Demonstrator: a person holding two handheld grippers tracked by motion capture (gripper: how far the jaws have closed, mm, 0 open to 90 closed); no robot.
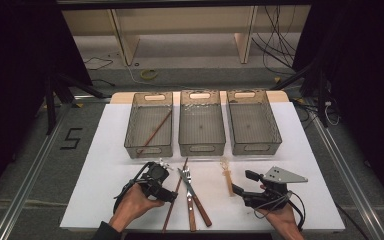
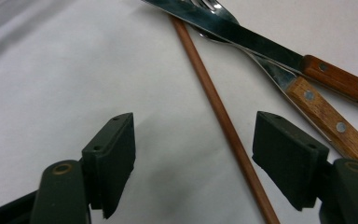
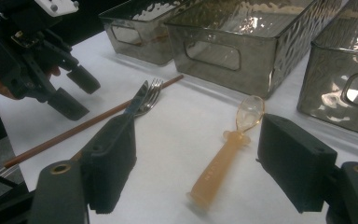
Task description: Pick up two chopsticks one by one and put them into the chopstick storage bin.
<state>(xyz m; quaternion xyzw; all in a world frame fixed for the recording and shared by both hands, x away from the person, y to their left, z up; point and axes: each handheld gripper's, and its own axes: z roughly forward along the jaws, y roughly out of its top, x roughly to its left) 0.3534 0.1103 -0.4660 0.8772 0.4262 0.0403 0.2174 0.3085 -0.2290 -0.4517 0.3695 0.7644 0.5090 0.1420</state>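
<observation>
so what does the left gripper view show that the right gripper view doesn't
The left gripper view alone shows the wooden handles of the knife and fork close up, with their rivets, and the left gripper's own jaws open with the chopstick running up between them.

The right gripper view alone shows the amber spoon, the three bins, and the right gripper's open jaws either side of that spoon.

Both share the white table, the chopstick, the knife blade and the fork tines.

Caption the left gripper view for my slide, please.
Open left gripper straddling a brown chopstick, beside a wooden-handled knife and fork.
</observation>
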